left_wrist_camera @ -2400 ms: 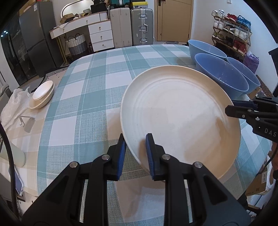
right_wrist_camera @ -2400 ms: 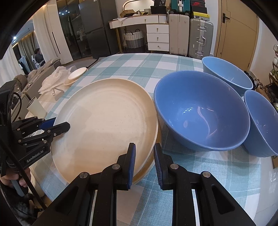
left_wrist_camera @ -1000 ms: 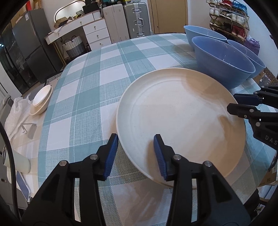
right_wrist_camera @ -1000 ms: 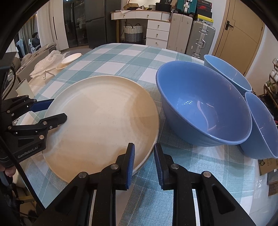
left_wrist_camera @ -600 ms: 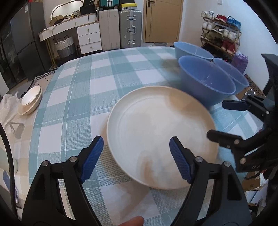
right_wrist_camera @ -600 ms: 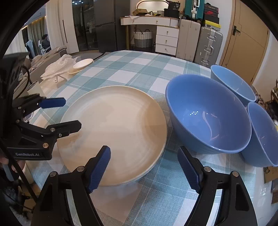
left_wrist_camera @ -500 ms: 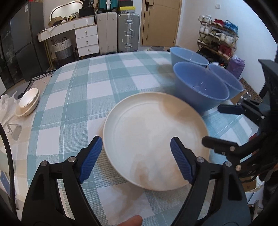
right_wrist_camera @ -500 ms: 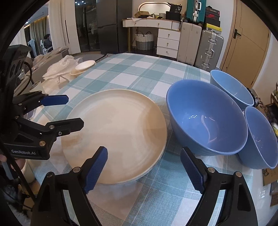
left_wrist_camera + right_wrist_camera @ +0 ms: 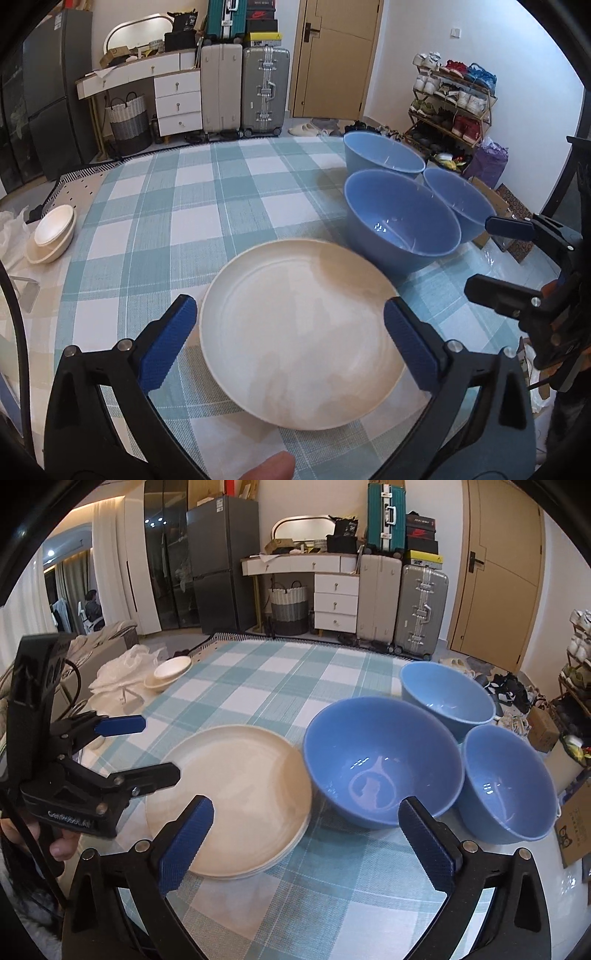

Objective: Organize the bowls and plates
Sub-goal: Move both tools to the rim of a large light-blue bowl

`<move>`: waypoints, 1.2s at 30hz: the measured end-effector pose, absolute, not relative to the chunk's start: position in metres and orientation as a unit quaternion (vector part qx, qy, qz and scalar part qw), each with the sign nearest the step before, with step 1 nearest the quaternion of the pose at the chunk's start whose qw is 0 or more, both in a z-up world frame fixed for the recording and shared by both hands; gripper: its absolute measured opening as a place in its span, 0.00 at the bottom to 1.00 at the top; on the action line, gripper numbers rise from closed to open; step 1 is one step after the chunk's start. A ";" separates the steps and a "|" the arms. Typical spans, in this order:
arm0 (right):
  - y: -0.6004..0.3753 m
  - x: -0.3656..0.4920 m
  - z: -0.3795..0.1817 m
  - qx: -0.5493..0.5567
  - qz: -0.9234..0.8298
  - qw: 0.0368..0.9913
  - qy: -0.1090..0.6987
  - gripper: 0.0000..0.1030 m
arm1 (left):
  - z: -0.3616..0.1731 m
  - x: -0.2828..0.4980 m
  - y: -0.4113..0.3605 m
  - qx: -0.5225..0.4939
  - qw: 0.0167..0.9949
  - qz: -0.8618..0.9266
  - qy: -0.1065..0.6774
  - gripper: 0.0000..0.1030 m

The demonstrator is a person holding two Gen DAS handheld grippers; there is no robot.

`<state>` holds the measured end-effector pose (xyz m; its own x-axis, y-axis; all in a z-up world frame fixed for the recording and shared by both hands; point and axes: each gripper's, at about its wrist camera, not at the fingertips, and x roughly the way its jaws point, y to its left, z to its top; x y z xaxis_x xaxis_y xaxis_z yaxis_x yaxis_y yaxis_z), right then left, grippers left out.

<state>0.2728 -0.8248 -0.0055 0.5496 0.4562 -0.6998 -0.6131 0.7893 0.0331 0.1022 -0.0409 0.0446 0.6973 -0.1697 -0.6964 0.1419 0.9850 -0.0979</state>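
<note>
Bowls (image 9: pixel 382 760), apparently empty, beside plates (image 9: pixel 236 794)

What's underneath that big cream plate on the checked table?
The cream plate tops a stack: the right wrist view shows at least one more rim under its near edge. How many plates lie below, and the tablecloth beneath them, is covered.

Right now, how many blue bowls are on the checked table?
3. The largest blue bowl sits right beside the cream plates; a second bowl stands behind it, toward the door; a third bowl is at the table's right edge. None looks hidden.
</note>
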 end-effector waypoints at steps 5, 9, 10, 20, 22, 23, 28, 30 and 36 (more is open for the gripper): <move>-0.847 0.281 0.016 -0.093 0.293 0.885 0.350 0.99 | 0.059 0.110 -0.050 -0.015 0.923 -0.092 0.373 0.98; -0.864 0.290 0.033 -0.078 0.283 0.892 0.343 0.99 | 0.073 0.119 -0.057 -0.019 0.925 -0.095 0.367 0.98; -0.869 0.293 0.038 -0.073 0.280 0.894 0.342 0.99 | 0.076 0.122 -0.059 -0.019 0.925 -0.094 0.367 0.98; -0.903 0.317 0.074 -0.048 0.258 0.907 0.328 0.99 | 0.106 0.149 -0.075 -0.024 0.931 -0.094 0.351 0.98; -0.910 0.321 0.079 -0.046 0.253 0.909 0.327 0.99 | 0.110 0.156 -0.079 -0.022 0.931 -0.092 0.352 0.98; -0.912 0.324 0.082 -0.045 0.253 0.909 0.328 0.99 | 0.112 0.160 -0.080 -0.023 0.932 -0.093 0.350 0.98; -0.923 0.338 0.094 -0.045 0.245 0.913 0.323 0.99 | 0.119 0.179 -0.088 -0.031 0.932 -0.098 0.348 0.98; -0.928 0.345 0.098 -0.041 0.241 0.913 0.325 0.99 | 0.120 0.188 -0.093 -0.029 0.931 -0.100 0.351 0.98; -0.944 0.368 0.099 -0.031 0.230 0.914 0.333 0.99 | 0.118 0.218 -0.108 -0.025 0.927 -0.104 0.359 0.98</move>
<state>0.3683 -0.9443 0.0994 0.6725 0.3995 -0.6230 -0.4407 0.8924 0.0966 0.2179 -0.1084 0.1181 0.7202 -0.2119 -0.6607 0.1756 0.9769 -0.1219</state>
